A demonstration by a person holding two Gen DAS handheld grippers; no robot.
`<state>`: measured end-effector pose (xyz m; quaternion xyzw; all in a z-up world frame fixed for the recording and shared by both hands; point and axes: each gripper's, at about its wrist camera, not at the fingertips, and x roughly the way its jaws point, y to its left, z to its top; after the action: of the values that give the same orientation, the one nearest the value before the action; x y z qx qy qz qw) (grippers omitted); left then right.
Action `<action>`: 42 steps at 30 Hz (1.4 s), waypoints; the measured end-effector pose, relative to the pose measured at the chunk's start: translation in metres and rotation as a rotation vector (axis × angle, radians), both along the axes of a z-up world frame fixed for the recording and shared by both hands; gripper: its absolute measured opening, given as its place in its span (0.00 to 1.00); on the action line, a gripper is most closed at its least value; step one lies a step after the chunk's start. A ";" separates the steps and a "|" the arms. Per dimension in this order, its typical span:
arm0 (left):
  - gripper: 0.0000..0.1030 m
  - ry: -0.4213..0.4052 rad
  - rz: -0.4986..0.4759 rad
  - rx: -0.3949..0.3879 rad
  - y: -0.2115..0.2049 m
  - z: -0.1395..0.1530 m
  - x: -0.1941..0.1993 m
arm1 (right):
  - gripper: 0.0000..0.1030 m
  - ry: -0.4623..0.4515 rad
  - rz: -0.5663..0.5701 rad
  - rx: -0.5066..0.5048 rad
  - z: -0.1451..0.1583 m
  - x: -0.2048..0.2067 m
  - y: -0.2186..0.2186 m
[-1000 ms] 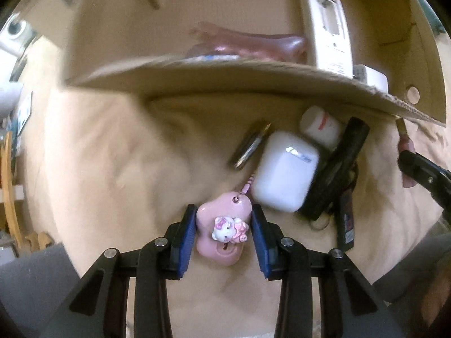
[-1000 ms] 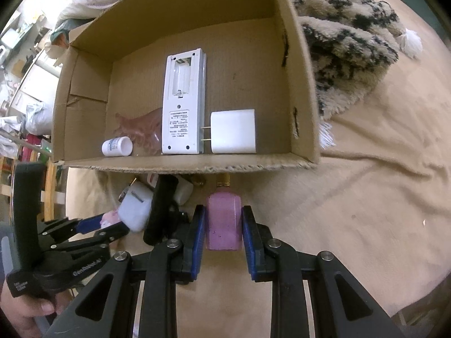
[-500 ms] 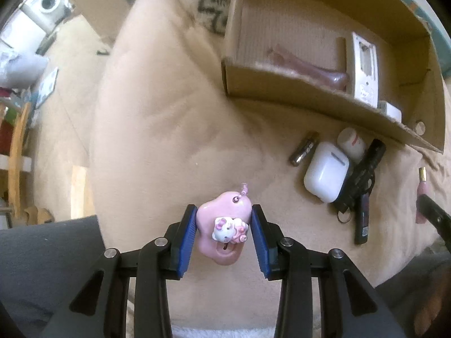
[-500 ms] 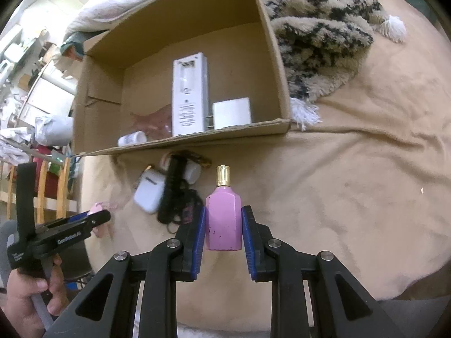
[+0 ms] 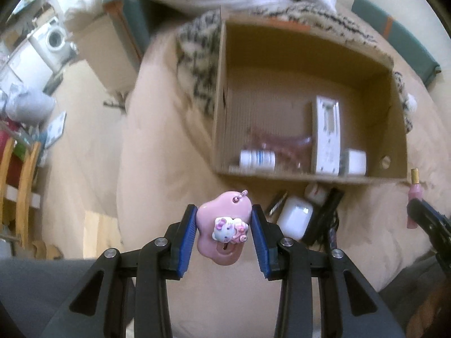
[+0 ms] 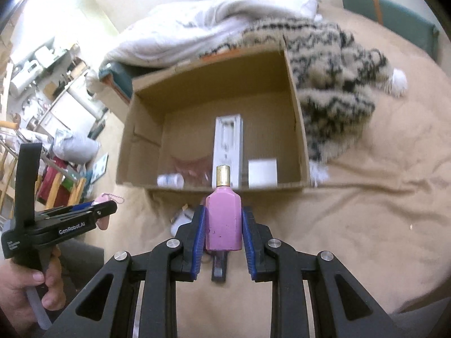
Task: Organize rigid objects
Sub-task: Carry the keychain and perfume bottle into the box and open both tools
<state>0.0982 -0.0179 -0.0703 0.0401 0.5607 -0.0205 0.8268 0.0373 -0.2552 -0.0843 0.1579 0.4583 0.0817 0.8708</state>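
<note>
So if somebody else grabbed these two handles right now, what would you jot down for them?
Left tool: shut on the pink charm, held above the bedding.
Right tool: shut on the pink bottle, upright, in front of the cardboard box.
Done: remote, white adapter, small white bottle and a pinkish item lie in the box.
Left: drop both held items in, then the white case and dark items beside it.

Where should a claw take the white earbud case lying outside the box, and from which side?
Grip the white earbud case across its two long flat sides, coming straight down from above. It lies flat on the beige blanket, so its broad face points up. The black tool crowds its right side and a small dark cylinder sits at its left, so set the fingers carefully between them.
</note>
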 end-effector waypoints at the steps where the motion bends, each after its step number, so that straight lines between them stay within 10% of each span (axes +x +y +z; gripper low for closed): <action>1: 0.34 -0.013 -0.004 0.002 -0.003 0.007 0.003 | 0.26 -0.004 -0.004 0.004 0.001 0.002 0.000; 21: 0.34 -0.086 -0.089 0.017 -0.046 0.025 0.083 | 0.26 -0.050 0.022 -0.038 0.009 0.075 -0.008; 42: 0.31 -0.002 -0.056 0.028 -0.065 -0.050 0.119 | 0.26 0.119 0.051 -0.073 -0.044 0.125 0.004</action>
<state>0.2174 -0.0830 -0.1199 0.0673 0.5590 -0.0358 0.8257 0.1623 -0.2514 -0.1283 0.1191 0.5157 0.0777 0.8449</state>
